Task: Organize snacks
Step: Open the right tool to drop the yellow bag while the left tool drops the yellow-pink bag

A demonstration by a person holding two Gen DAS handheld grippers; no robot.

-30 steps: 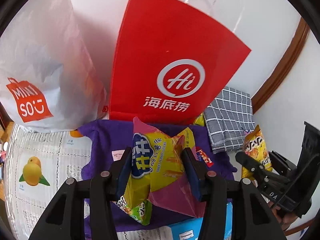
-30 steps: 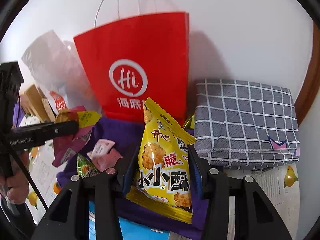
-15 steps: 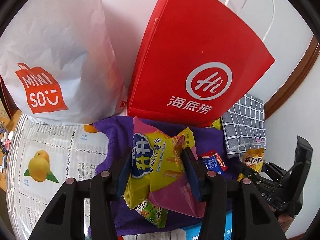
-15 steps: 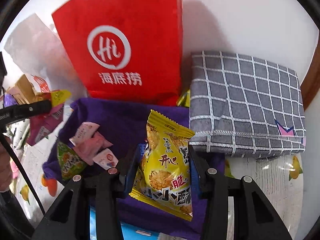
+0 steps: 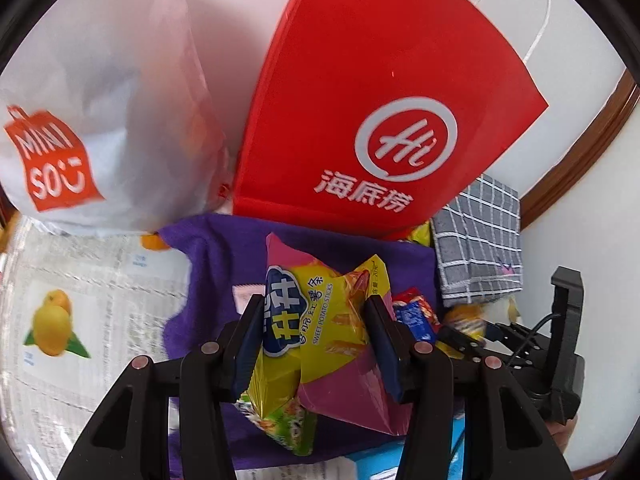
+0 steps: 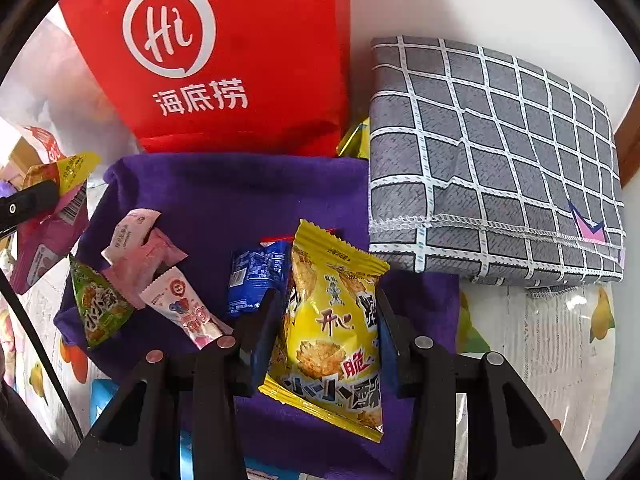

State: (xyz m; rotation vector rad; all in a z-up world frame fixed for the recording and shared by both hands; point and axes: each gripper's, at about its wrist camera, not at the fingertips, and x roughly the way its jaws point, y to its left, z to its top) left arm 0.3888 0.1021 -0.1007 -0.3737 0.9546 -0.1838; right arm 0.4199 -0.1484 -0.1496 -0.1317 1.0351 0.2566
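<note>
My left gripper (image 5: pixel 316 328) is shut on a yellow and pink sweet potato stick bag (image 5: pixel 320 320), held above the purple cloth (image 5: pixel 212 264). My right gripper (image 6: pixel 326 320) is shut on a yellow rice cracker bag (image 6: pixel 332 332), low over the same purple cloth (image 6: pixel 240 200). On the cloth lie a green snack (image 6: pixel 100 308), pink wrappers (image 6: pixel 144 244), a white and pink sachet (image 6: pixel 188 312) and a blue packet (image 6: pixel 256 276). The red Hi paper bag (image 5: pixel 384 120) stands behind the cloth, also in the right wrist view (image 6: pixel 224 56).
A white Miniso plastic bag (image 5: pixel 100 100) stands left of the red bag. A folded grey checked cloth (image 6: pixel 492 160) lies to the right. The tablecloth (image 5: pixel 80 300) has fruit prints. A white wall is behind. The other gripper (image 5: pixel 532 352) shows at the right.
My left gripper has moved closer to the red bag and the Miniso bag with its snack. My right gripper has lowered toward the purple cloth with the cracker bag.
</note>
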